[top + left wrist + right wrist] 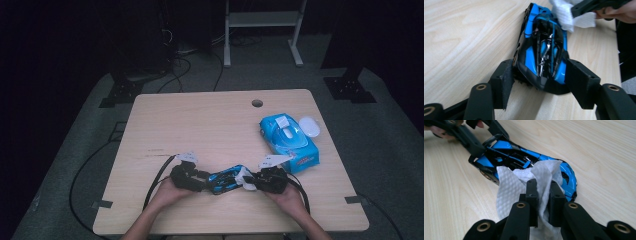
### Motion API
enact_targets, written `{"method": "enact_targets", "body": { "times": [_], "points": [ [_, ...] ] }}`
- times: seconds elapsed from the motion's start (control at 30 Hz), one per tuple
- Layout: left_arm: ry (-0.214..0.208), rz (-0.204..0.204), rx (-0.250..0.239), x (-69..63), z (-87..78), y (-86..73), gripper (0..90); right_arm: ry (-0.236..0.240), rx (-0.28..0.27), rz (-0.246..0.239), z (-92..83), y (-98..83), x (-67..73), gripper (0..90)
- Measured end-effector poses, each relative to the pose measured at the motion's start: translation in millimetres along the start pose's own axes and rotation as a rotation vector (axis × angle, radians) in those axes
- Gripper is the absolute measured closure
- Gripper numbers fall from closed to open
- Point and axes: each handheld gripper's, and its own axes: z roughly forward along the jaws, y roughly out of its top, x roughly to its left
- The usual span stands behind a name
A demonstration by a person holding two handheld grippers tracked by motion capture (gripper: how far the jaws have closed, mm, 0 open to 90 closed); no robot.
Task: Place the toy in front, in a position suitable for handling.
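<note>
Two grips matter: your left gripper (537, 75) clamps the car (543, 50) on the table (210, 125), your right gripper (543, 195) pinches the wipe (524, 185) against it, so hard rubbing could twist the car loose.

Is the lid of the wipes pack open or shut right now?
Open. On the blue wipes pack at the table's right side, the white lid is flipped back beside the dispensing hole, as the high view shows.

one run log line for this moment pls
left tool: jaws around one end of blue toy car | right tool: shut on white wipe, wipe on car's other end | wipe pack: far right on table
</note>
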Motion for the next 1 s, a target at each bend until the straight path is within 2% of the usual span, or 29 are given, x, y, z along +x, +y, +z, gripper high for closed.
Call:
{"method": "enact_targets", "body": {
  "times": [0.07, 0.2, 0.33, 0.4, 0.43, 0.53, 0.63, 0.7, 0.8, 0.83, 0.87, 0.93, 1.0],
  "points": [
    [0.012, 0.018, 0.001, -1.4, 0.7, 0.7, 42.6, -0.014, 0.005, -0.034, -0.4, -0.8, 4.1, 80.8],
    [0.045, 0.069, -0.013, -6.9, -1.2, -0.4, 45.2, -0.014, 0.0, -0.04, -1.8, -4.2, 5.0, 81.2],
    [0.065, 0.097, -0.022, -10.3, -1.7, -1.7, 45.8, -0.01, 0.014, -0.043, -3.7, -11.2, 6.3, 81.5],
    [0.064, 0.094, -0.024, -10.4, -1.7, -1.9, 45.9, -0.009, 0.028, -0.044, -4.2, -14.0, 5.8, 81.4],
    [0.063, 0.093, -0.023, -10.3, -1.7, -1.9, 46.0, 0.006, 0.031, -0.021, -5.6, -12.9, 4.0, 81.3],
    [0.063, 0.089, -0.016, -10.2, -1.7, -0.9, 46.0, 0.008, 0.033, -0.013, -5.8, -10.6, 2.2, 81.3],
    [0.063, 0.096, -0.014, -10.2, -1.4, -0.3, 45.9, -0.002, 0.015, -0.018, -5.8, -2.3, 0.2, 81.3],
    [0.06, 0.097, -0.014, -10.0, -1.3, -0.2, 46.0, -0.007, -0.017, -0.018, -7.0, 4.9, -0.8, 81.3],
    [0.057, 0.092, -0.013, -9.5, -1.1, 0.1, 45.9, 0.001, -0.006, -0.022, -2.5, 13.0, -3.2, 81.3],
    [0.057, 0.088, -0.009, -9.5, -1.3, 0.4, 45.4, 0.008, 0.038, -0.037, 4.8, 13.1, -3.4, 81.2],
    [0.062, 0.083, -0.002, -9.4, -1.8, 0.8, 45.4, 0.008, 0.038, -0.037, 4.8, 13.1, -3.4, 81.2],
    [0.077, 0.055, 0.015, -9.0, -3.4, 1.1, 38.6, 0.021, 0.028, -0.033, 8.0, 9.8, -2.9, 81.3],
    [0.061, 0.023, 0.013, -7.3, -7.2, -0.2, 36.5, 0.012, 0.027, -0.039, 7.8, 9.3, -1.0, 81.4]
  ]
}}
